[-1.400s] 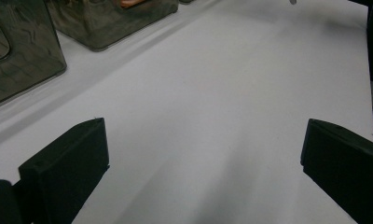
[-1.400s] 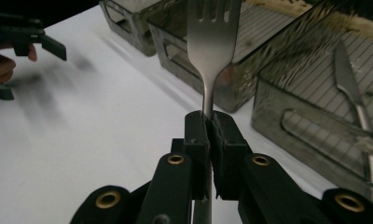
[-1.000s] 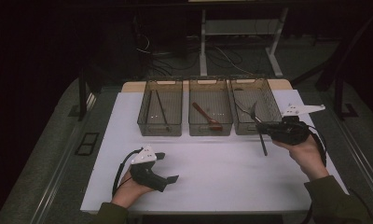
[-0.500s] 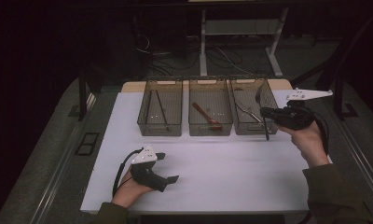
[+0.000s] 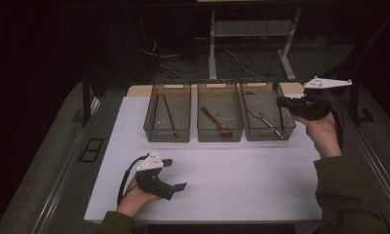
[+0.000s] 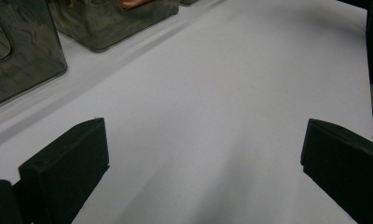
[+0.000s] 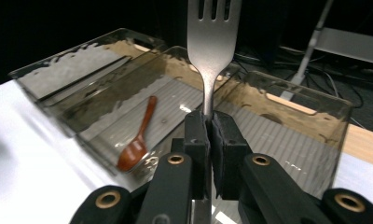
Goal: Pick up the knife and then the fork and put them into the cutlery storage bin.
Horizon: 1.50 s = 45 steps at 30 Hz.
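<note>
Three clear bins (image 5: 220, 119) stand in a row at the far side of the white table (image 5: 232, 180), seemingly one for each kind of cutlery: the left holds thin dark sticks, the middle a brown spoon (image 5: 216, 121), the right some metal pieces. The right hand (image 5: 320, 134) is raised beside the right bin, its right gripper (image 7: 210, 128) held level with jaws clamped on the neck of a fork (image 7: 212, 42), tines up, probably to drop it with the metal pieces. The left gripper (image 5: 176, 187) rests on the table near the front edge, jaws wide apart, holding nothing.
</note>
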Each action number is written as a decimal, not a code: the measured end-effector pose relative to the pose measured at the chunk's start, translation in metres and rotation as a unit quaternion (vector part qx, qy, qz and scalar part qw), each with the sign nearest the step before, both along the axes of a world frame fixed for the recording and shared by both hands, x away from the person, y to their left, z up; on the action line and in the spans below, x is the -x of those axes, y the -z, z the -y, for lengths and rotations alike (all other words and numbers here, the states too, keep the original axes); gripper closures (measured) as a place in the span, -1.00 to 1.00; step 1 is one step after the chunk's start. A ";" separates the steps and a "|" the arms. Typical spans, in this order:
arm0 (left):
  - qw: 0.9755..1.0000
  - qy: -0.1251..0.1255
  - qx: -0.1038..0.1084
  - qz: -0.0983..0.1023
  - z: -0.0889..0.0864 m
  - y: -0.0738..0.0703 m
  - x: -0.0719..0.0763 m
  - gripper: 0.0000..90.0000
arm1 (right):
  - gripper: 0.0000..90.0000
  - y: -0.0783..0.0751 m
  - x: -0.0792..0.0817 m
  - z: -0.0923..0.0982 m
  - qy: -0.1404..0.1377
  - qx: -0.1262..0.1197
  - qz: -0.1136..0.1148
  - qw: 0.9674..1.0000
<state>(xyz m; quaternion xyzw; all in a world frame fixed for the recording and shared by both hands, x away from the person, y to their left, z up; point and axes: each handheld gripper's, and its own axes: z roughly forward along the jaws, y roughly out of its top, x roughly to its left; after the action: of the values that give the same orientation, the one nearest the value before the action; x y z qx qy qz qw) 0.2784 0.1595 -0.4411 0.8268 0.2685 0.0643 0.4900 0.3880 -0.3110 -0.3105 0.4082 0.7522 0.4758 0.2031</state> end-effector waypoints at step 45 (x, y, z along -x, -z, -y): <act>1.000 0.003 -0.002 0.000 0.001 -0.001 0.001 -1.00 | 0.87 0.060 -0.086 0.009 0.055 0.115 -0.115 0.985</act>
<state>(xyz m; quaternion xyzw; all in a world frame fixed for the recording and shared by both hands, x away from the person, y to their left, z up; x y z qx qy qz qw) 0.2774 0.1582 -0.4403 0.8285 0.2661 0.0638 0.4886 0.4744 -0.3205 -0.3701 0.4748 0.7965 0.3244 0.1868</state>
